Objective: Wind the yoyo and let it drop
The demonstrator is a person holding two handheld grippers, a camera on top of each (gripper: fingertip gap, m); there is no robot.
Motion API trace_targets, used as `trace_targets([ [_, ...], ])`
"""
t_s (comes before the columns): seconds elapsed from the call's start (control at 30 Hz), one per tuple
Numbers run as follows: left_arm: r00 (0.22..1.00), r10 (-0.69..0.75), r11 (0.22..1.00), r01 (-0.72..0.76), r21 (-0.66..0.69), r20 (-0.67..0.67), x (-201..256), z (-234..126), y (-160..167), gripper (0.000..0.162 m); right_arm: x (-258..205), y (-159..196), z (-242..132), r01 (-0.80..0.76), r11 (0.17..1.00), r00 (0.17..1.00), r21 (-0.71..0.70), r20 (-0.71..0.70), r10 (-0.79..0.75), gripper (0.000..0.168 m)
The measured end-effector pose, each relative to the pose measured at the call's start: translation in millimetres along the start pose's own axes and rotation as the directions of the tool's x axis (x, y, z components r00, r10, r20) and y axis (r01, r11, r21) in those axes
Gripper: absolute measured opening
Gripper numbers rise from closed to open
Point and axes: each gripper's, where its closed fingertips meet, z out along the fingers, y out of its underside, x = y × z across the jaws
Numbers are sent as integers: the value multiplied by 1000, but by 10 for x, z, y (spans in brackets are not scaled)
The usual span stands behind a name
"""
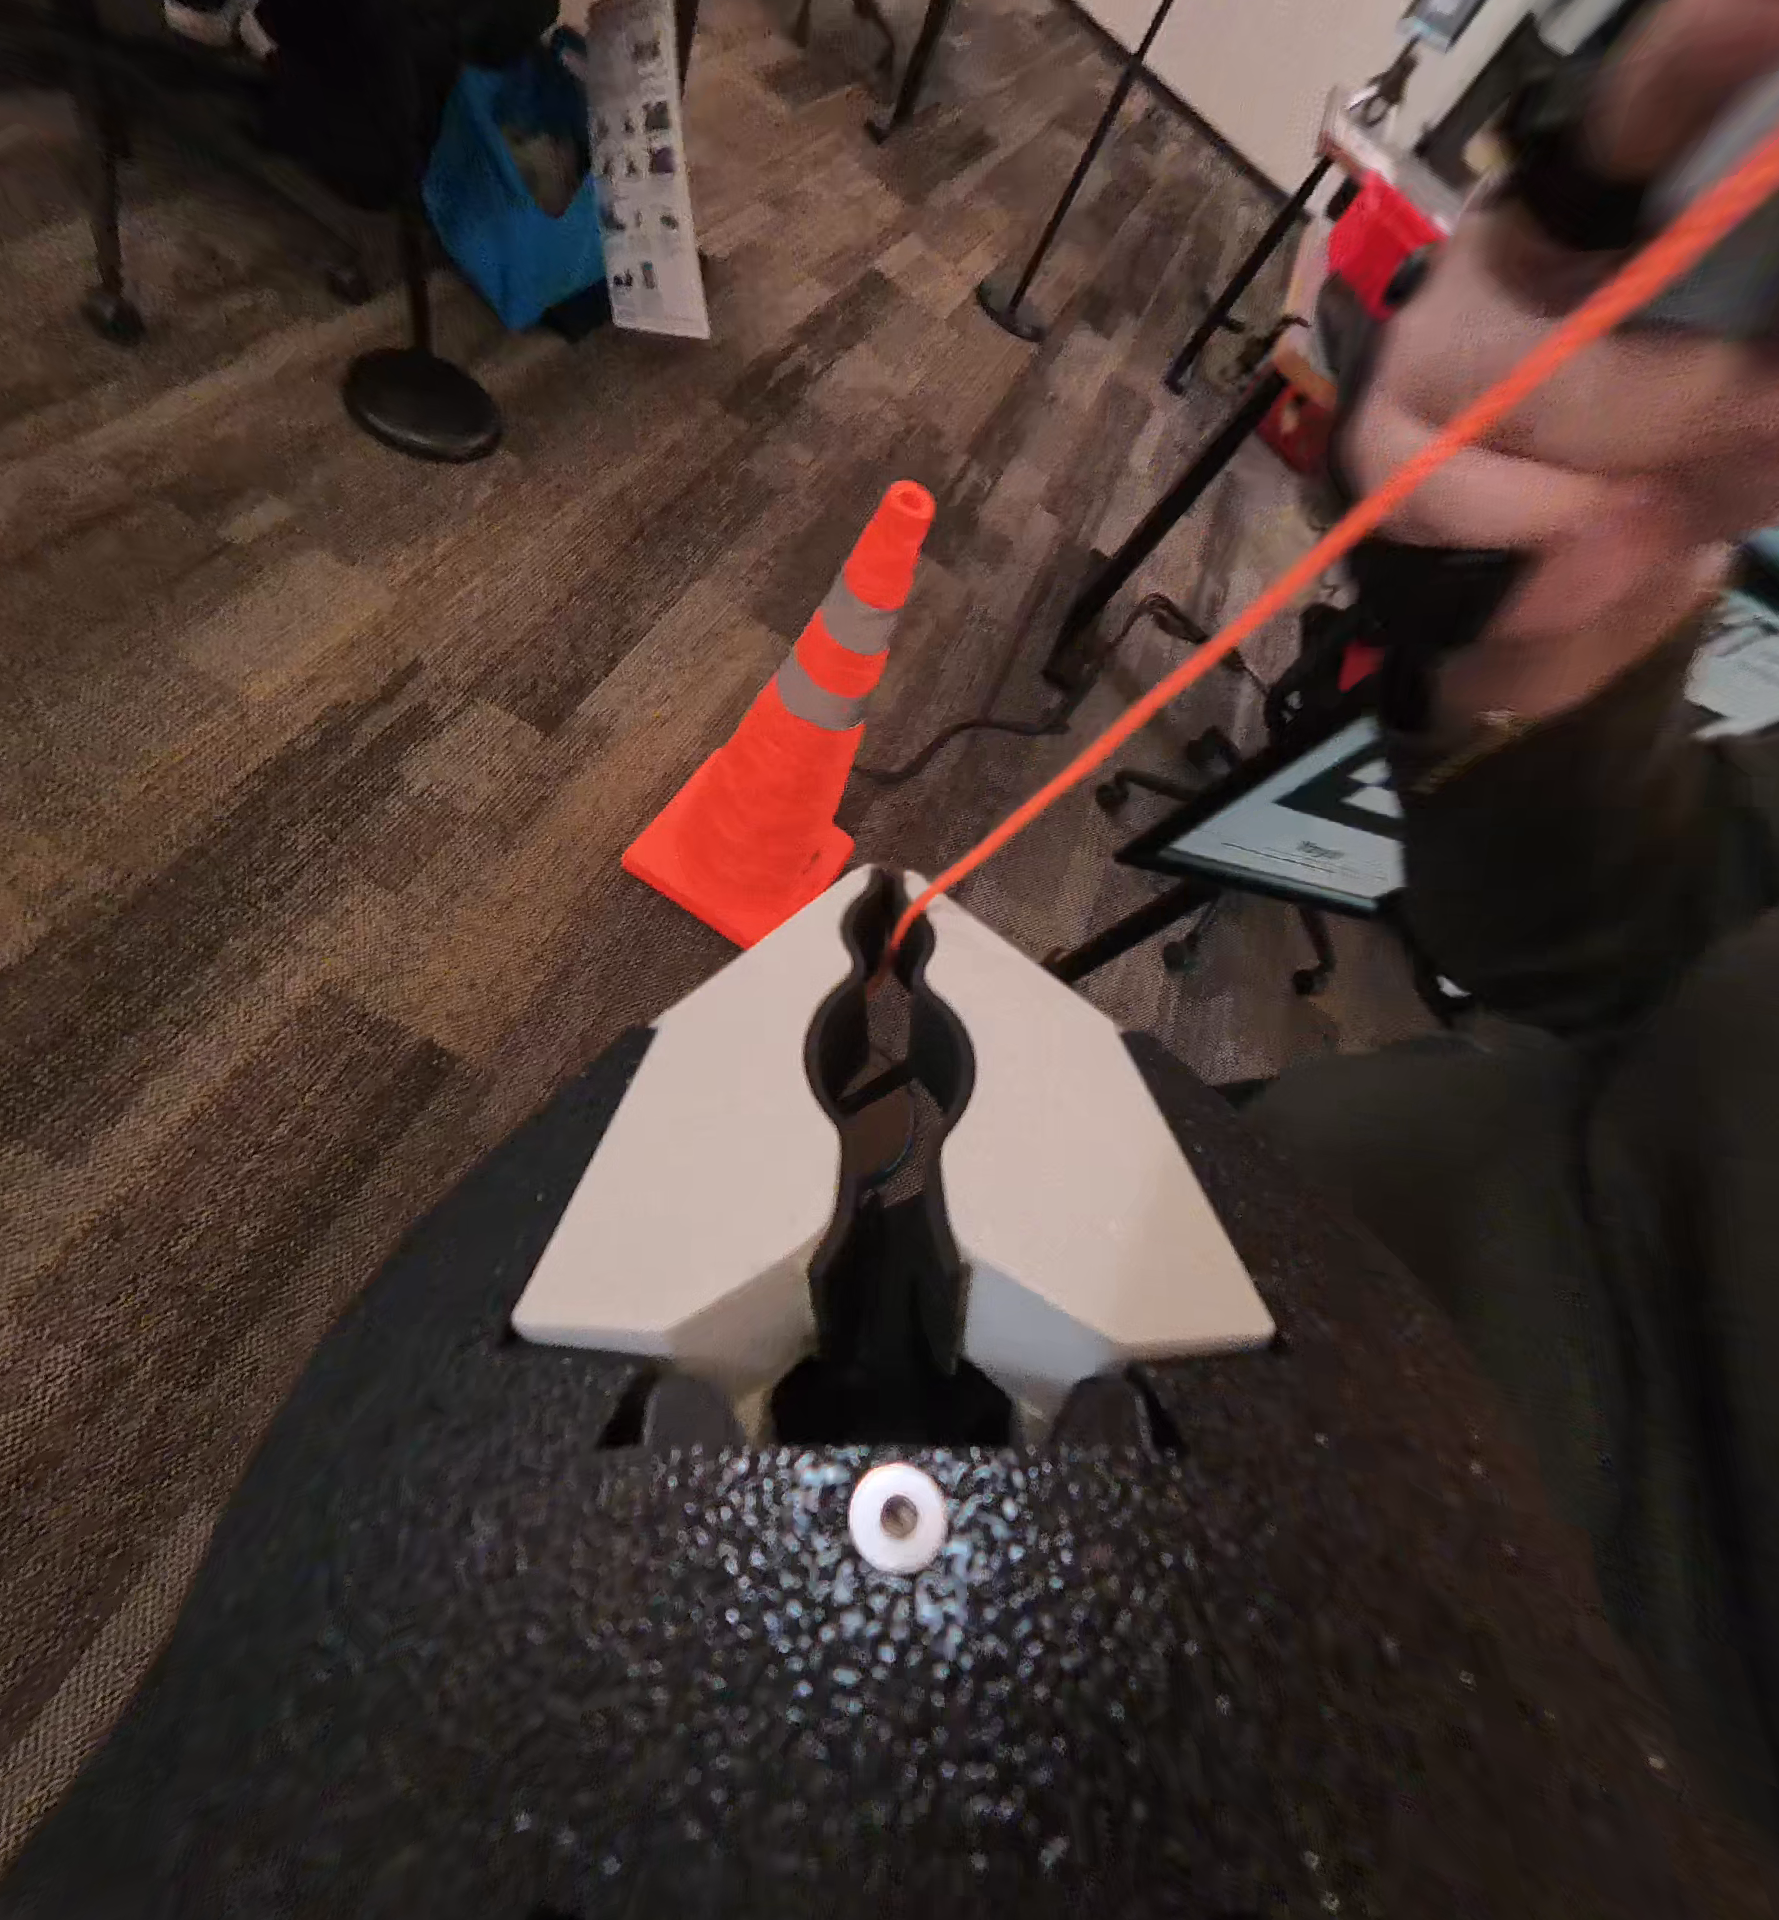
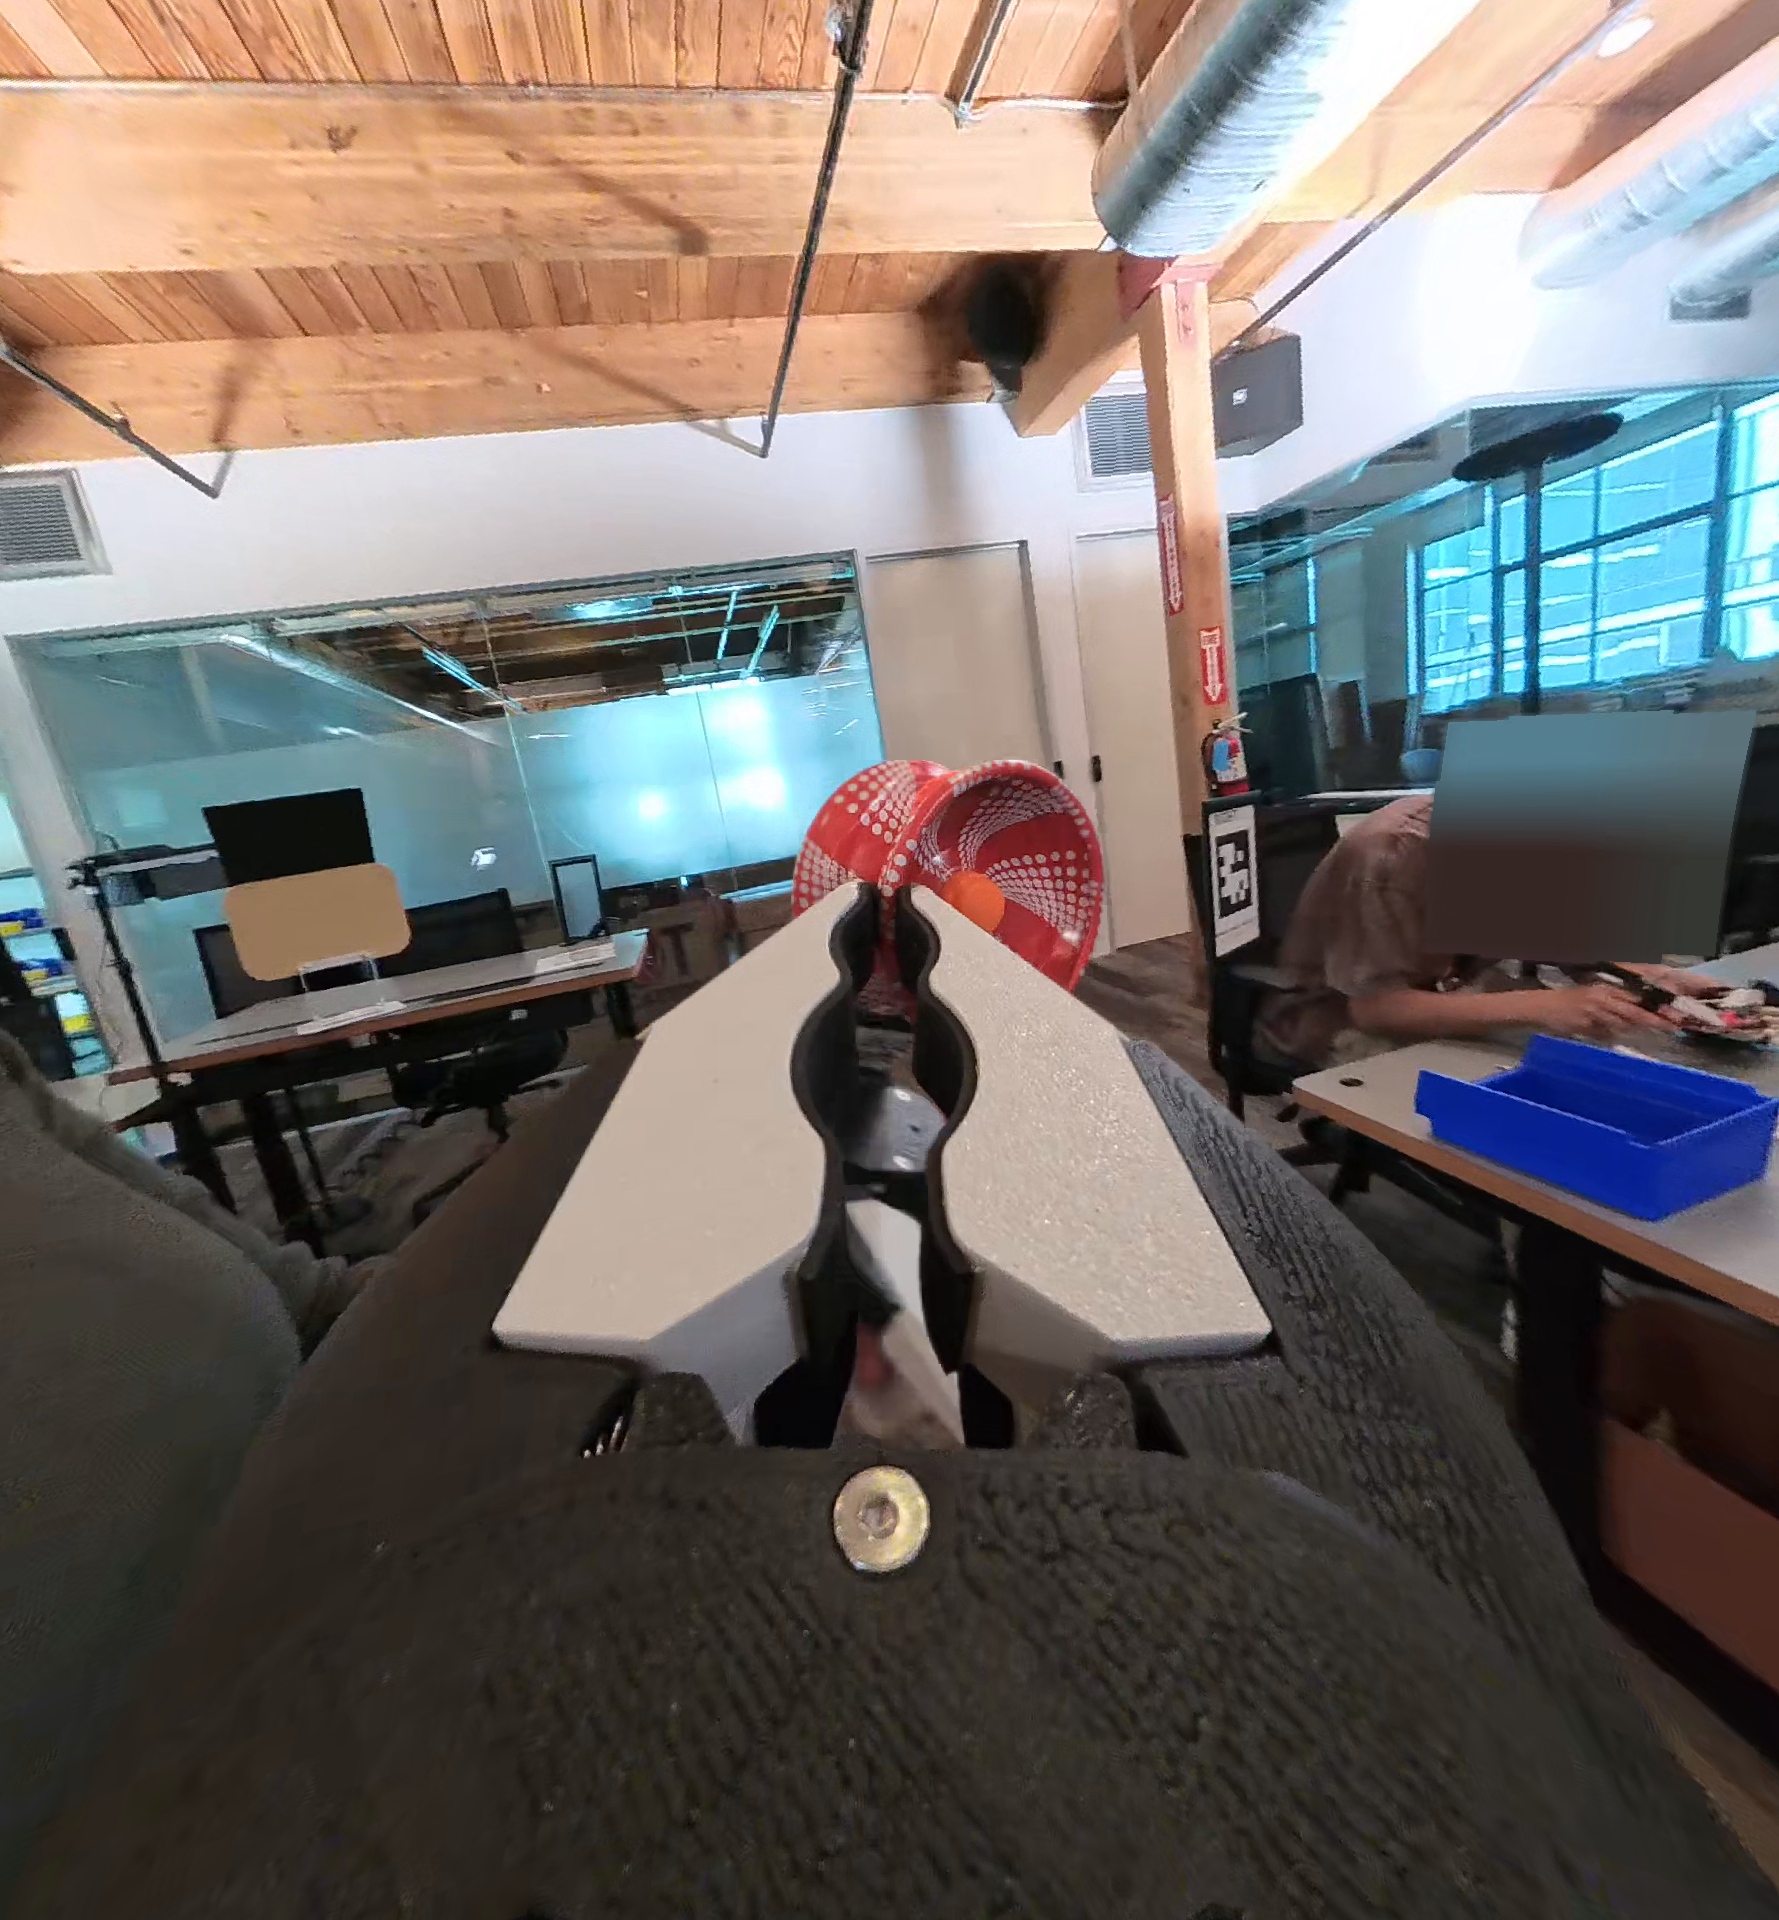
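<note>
The right gripper (image 2: 890, 902) has its jaws pinched on the red dotted yoyo (image 2: 978, 852), likely hard, light and slippery. The left gripper (image 1: 890, 914) is clamped on the thin, limp orange string (image 1: 1280, 582); best held at its far end

Dim, warm floor light on the left; bright window daylight on the right; wide-angle edge bending, blurred hand (image 1: 1550, 447).

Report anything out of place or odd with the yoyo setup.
Nothing stands out. The left gripper pinches the taut orange string; the right gripper holds the red dotted yoyo by its rim.
</note>
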Motion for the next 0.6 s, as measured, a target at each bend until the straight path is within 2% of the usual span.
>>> trace_targets([
  [0.17, 999, 7, 999, -9, 35, 50, -606, 280, -229, 0, 32, -22, -163, 16, 1000, 1000, 15, -5, -16, 1],
  [0.27, 999, -2, 990, -4, 144, 42, -934, 301, -593, 0, 68, 122, -246, 96, 992, 994, -86, -40, -100, 1],
  [0.37, 999, 29, 960, -25, 277, -13, -1065, 183, -1106, 0, 211, 389, -306, 151, 954, 979, -258, -91, -180, 1],
  [0.5, 971, 180, 915, -106, 390, -159, -808, -47, -1772, 0, 681, 782, -456, 166, 833, 904, -528, -256, -342, 1],
  [0.6, 899, 343, 886, -214, 411, -271, -386, -183, -2028, 0, 1034, 917, -527, 113, 795, 834, -595, -379, -402, 1],
])
